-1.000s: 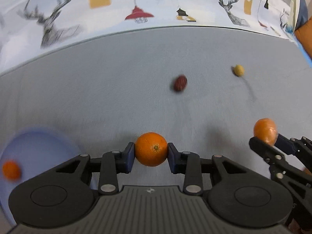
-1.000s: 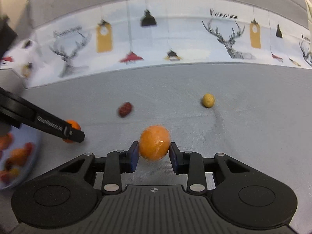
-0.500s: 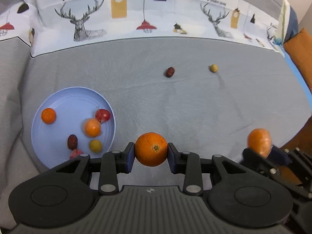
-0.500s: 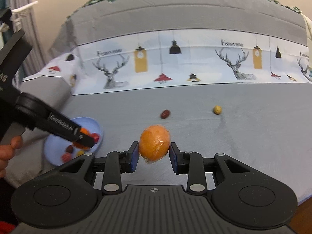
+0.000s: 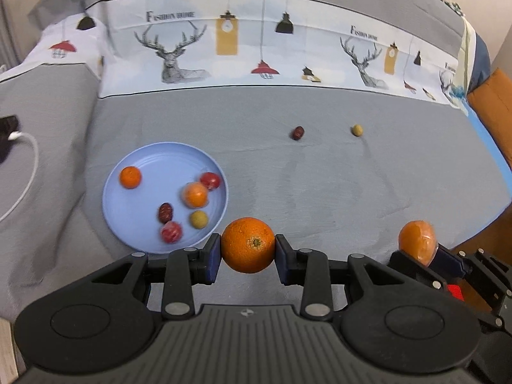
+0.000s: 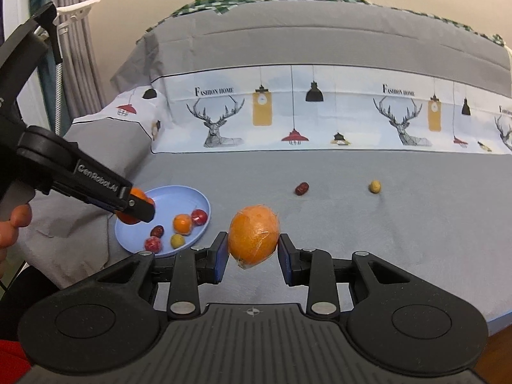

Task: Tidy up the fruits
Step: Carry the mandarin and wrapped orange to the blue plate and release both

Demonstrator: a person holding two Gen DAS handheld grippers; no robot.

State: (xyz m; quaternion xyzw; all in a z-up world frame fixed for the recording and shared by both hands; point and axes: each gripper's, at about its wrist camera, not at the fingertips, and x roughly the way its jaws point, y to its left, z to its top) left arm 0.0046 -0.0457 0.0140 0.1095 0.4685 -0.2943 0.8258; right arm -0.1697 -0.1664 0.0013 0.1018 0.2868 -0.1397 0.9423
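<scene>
My left gripper (image 5: 248, 251) is shut on a round orange (image 5: 248, 244), held in the air above the grey bedspread. Left of it lies a light blue plate (image 5: 150, 163) with several small fruits in it. My right gripper (image 6: 252, 252) is shut on a plastic-wrapped orange (image 6: 253, 236), also lifted. The left wrist view shows that wrapped orange (image 5: 416, 241) low on the right. A dark red date (image 5: 297, 132) and a small yellow-green fruit (image 5: 356, 130) lie apart on the cloth farther back. In the right wrist view the left gripper (image 6: 137, 208) hangs over the plate (image 6: 172, 198).
A band of printed cloth with deer and lamps (image 5: 256, 48) runs across the back. A white cable (image 5: 30, 166) lies at the far left, and an orange cushion (image 5: 492, 102) sits at the right. A person's hand (image 6: 12, 224) holds the left tool. Grey curtains (image 6: 73, 64) hang behind.
Both grippers have risen and drawn back from the bedspread, each keeping its orange. The blue plate has come fully into view on the left, and the date and yellow-green fruit look smaller.
</scene>
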